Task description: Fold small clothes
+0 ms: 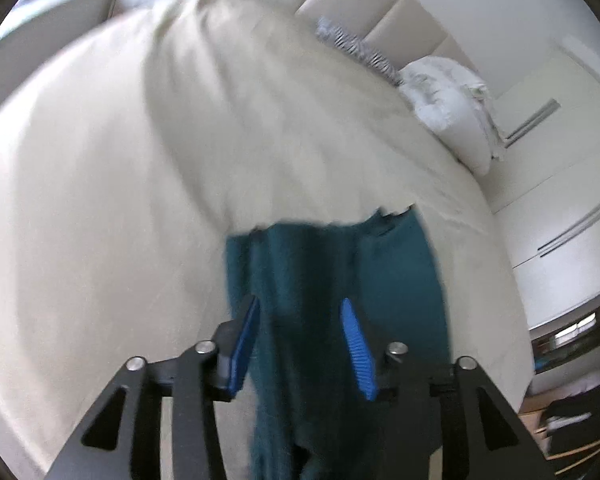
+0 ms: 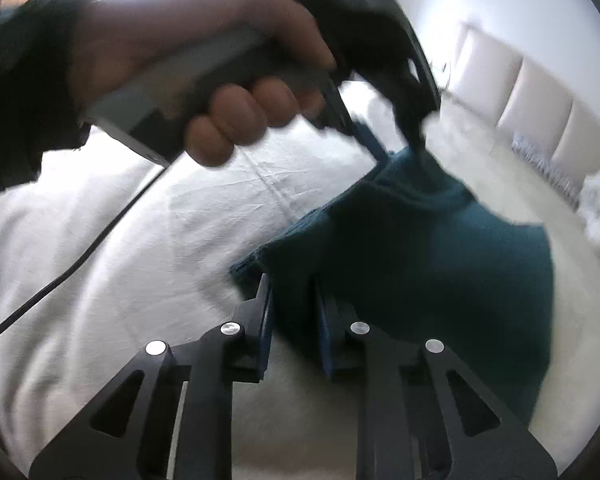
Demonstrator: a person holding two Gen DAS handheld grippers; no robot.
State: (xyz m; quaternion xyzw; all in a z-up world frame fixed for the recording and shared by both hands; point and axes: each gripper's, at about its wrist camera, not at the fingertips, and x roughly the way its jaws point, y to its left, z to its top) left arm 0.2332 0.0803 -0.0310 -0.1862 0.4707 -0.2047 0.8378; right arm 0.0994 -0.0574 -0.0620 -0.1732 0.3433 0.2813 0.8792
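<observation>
A teal garment [image 1: 332, 288] lies on the cream bed [image 1: 100, 200], at six o'clock from the white pillow [image 1: 448, 104]. The left gripper [image 1: 300, 312] stands released over it; the right gripper [image 2: 292, 300] is slightly parted, cloth between its pads unpressed.

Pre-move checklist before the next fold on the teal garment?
1. Left gripper clear of teal garment: ok, jaws apart, pads off the cloth.
2. Right gripper released: cannot tell, jaws narrow, cloth between them.
3. Garment on bed: ok.
4. Garment lying flat: not ok, bunched near the left gripper.
5. Cable clear of garment: ok.
6. Image sharpness: not ok, both views blurred.
</observation>
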